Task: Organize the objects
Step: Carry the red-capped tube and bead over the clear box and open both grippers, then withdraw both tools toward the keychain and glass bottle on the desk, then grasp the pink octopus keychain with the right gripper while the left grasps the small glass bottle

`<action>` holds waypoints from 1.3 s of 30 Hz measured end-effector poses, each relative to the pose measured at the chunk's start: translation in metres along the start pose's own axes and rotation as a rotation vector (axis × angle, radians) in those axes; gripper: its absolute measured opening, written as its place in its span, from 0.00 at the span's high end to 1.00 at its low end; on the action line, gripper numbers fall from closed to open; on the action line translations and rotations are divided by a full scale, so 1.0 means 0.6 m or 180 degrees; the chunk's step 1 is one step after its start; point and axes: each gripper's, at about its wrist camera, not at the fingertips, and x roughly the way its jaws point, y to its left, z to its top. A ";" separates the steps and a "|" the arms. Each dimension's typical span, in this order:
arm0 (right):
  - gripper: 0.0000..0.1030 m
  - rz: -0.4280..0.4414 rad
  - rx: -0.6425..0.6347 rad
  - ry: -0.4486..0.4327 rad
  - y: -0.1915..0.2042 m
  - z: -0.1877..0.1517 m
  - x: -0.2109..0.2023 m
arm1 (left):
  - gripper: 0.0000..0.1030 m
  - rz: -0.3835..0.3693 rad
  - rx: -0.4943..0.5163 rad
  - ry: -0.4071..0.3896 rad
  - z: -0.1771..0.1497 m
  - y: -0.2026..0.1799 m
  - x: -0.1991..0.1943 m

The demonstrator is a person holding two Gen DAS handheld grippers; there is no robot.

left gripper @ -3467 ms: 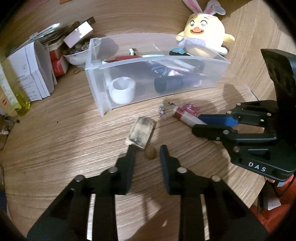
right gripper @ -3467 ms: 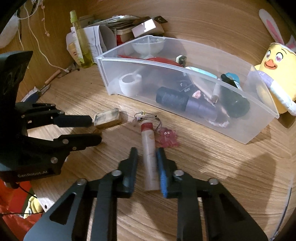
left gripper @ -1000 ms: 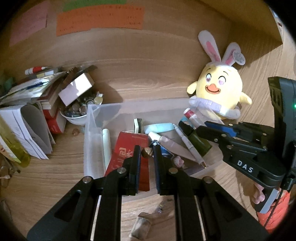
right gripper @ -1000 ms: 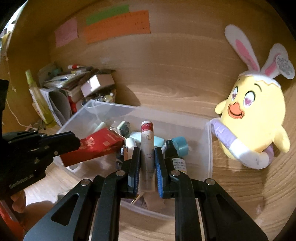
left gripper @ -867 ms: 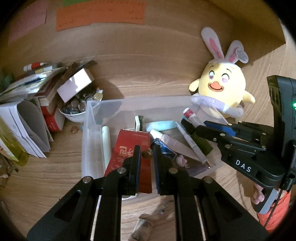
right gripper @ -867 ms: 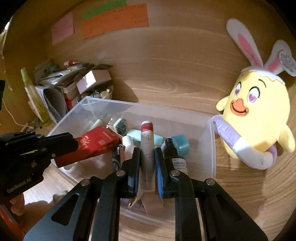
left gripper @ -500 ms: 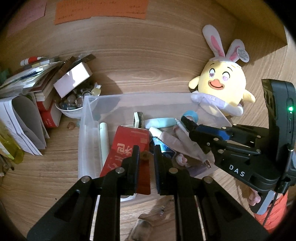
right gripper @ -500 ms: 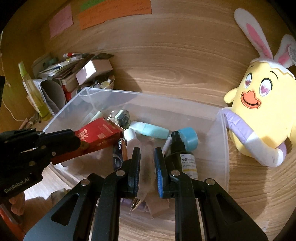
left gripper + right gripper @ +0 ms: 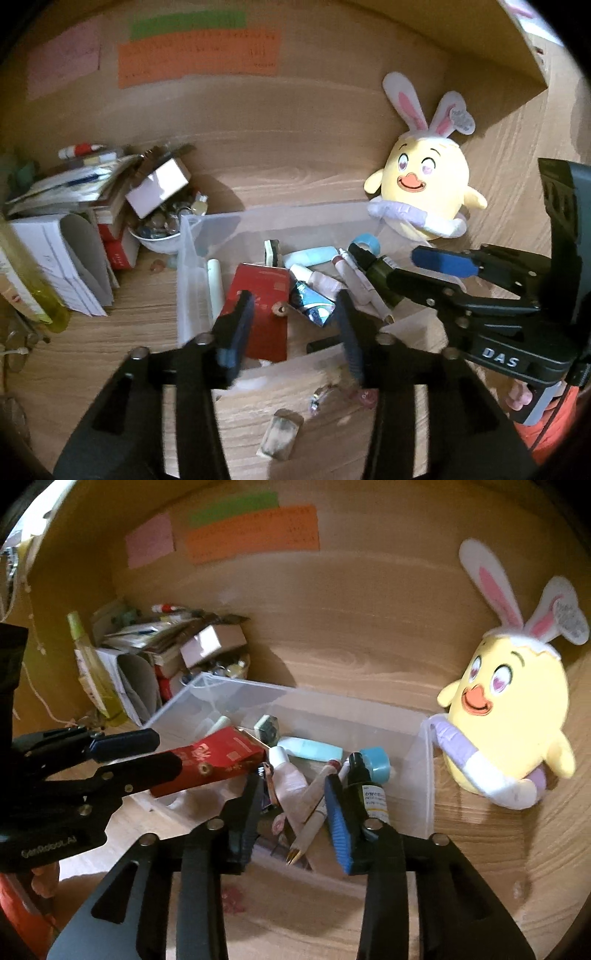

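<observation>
Left gripper [image 9: 293,325]: fingers spread wide, holding nothing, above the clear plastic bin [image 9: 192,266]; a small brown nut-like piece [image 9: 279,309] lies on the red rectangular packet [image 9: 264,295] inside the bin. Right gripper [image 9: 293,812]: fingers likewise apart and empty, over the bin's right half, where the red-capped white tube [image 9: 317,797] rests among bottles. Outside the bin, a yellow bunny-eared plush chick [image 9: 506,716] leans against its right end.

"DAS" on the right gripper [image 9: 424,271] body, "GenRobot.AI" on the left gripper [image 9: 144,753] body, other labels too small to read
</observation>
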 end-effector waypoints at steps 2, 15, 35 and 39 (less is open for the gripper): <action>0.62 0.0009 -0.0017 -0.0045 0.005 -0.005 -0.014 | 0.43 0.0051 0.0027 -0.0054 -0.005 -0.001 -0.014; 0.60 0.0258 -0.0133 0.0039 0.044 -0.067 -0.050 | 0.25 0.0261 0.0144 0.0070 -0.067 0.012 -0.044; 0.60 0.0281 -0.0202 0.0646 0.064 -0.130 0.053 | 0.36 0.0224 0.0220 0.0726 -0.157 0.031 0.027; 0.64 0.0249 -0.0333 0.0656 0.077 -0.130 0.058 | 0.43 0.0182 0.0263 0.0793 -0.158 0.026 0.038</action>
